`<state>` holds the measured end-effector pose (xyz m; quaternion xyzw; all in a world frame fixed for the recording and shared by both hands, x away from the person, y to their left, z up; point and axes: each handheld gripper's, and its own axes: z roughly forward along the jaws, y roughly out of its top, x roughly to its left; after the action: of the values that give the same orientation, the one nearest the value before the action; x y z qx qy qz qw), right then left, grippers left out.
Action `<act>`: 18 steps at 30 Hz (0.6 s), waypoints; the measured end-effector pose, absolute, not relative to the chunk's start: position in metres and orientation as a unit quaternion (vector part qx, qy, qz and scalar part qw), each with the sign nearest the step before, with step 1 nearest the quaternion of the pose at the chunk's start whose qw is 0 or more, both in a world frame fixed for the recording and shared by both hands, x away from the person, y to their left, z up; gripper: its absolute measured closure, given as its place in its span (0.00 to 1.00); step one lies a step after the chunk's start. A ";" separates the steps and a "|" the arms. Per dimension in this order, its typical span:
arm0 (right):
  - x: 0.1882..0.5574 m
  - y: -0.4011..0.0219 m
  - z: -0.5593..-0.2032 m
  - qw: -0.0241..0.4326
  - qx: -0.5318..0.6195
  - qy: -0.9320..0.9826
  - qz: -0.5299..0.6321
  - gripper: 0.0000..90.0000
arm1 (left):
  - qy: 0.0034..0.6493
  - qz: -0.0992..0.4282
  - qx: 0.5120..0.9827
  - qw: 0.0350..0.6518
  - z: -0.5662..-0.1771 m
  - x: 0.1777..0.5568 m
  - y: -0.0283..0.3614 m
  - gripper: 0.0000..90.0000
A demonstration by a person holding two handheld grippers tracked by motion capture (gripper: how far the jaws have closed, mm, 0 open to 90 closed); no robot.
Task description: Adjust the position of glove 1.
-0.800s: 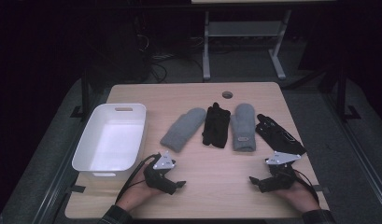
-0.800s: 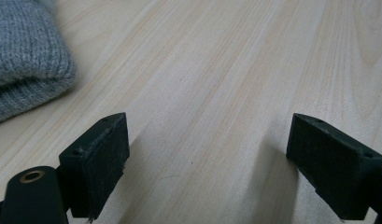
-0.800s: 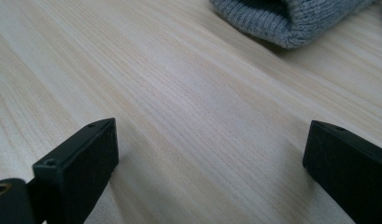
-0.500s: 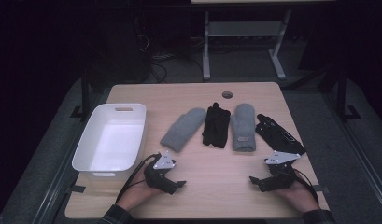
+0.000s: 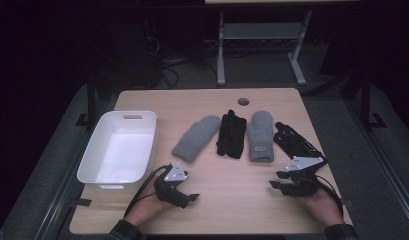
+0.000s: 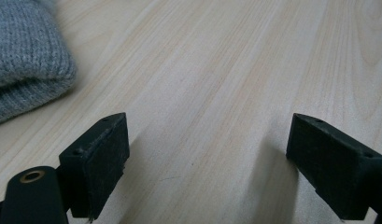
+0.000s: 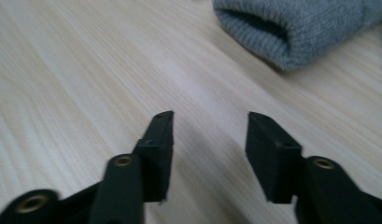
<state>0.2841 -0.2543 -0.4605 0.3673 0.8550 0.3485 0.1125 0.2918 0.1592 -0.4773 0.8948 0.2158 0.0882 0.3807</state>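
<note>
Four gloves lie in a row across the middle of the wooden table (image 5: pixel 232 200): a grey mitten (image 5: pixel 197 138), a black glove (image 5: pixel 231 134), a second grey mitten (image 5: pixel 260 135) and another black glove (image 5: pixel 292 141). My left gripper (image 5: pixel 189 187) rests near the front edge below the first mitten, jaws wide open over bare wood (image 6: pixel 207 135); that mitten's knit (image 6: pixel 25 60) lies to its upper left. My right gripper (image 5: pixel 275 179) sits at the front right, open and empty (image 7: pixel 209 121), with a grey mitten's cuff (image 7: pixel 296 28) ahead of it.
A white plastic tub (image 5: pixel 117 150) stands empty at the table's left side. A round cable hole (image 5: pixel 243 101) sits near the far edge. Bare wood stretches between the two grippers. Dark floor and a metal frame lie beyond the table.
</note>
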 end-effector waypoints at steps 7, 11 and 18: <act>0.295 -0.255 -0.448 0.116 0.367 0.851 0.357 0.91 | 0.215 0.089 0.894 0.382 -0.477 0.292 0.159 0.14; 0.298 -0.255 -0.442 0.112 0.376 0.846 0.361 1.00 | 0.212 0.090 0.896 0.380 -0.477 0.293 0.159 0.14; 0.314 -0.252 -0.430 0.111 0.365 0.846 0.371 1.00 | 0.213 0.089 0.896 0.379 -0.477 0.292 0.159 0.14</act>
<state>0.3145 -0.2521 -0.4297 0.3653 0.8464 0.3714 0.1109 0.2924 0.1592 -0.4770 0.8960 0.2127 0.0892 0.3795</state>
